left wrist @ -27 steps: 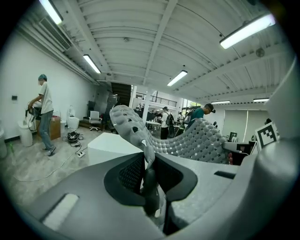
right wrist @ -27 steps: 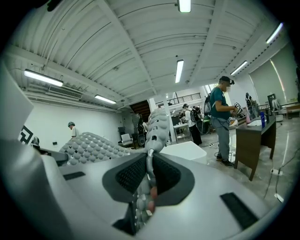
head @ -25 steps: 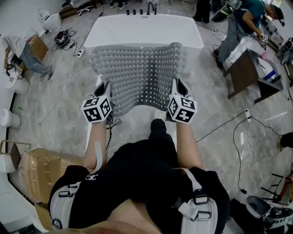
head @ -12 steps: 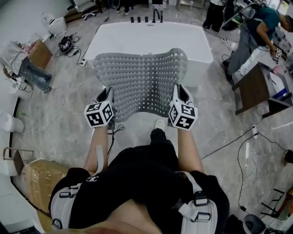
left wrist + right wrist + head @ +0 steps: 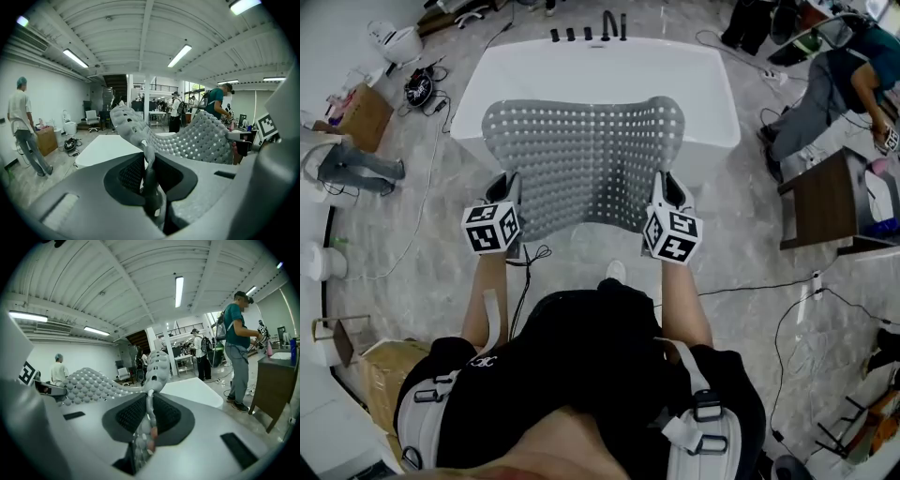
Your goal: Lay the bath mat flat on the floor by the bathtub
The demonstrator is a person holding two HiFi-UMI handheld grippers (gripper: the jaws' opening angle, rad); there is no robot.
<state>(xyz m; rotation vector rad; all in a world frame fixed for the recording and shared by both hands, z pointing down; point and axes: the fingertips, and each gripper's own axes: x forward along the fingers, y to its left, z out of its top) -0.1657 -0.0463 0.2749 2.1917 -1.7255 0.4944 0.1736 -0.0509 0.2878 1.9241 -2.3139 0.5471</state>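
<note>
The grey bath mat point(image 5: 581, 159), studded with bumps and holes, hangs stretched in the air between both grippers, its far edge over the near rim of the white bathtub point(image 5: 595, 70). My left gripper point(image 5: 508, 195) is shut on the mat's near left edge. My right gripper point(image 5: 664, 192) is shut on its near right edge. In the left gripper view the mat point(image 5: 197, 138) rises from between the jaws and curves right. The right gripper view shows the mat point(image 5: 91, 383) pinched between the jaws and spreading left.
Grey marble floor point(image 5: 441, 253) lies around the tub. A black cable point(image 5: 530, 258) trails by my left leg. A person point(image 5: 839, 89) bends at a dark table point(image 5: 825, 202) on the right. Cardboard boxes point(image 5: 361, 112) and white toilets point(image 5: 398, 42) stand left.
The view has moved toward the tub; the mat now hangs flatter, its far edge over the tub's near rim. Both grippers keep their hold on the mat.
</note>
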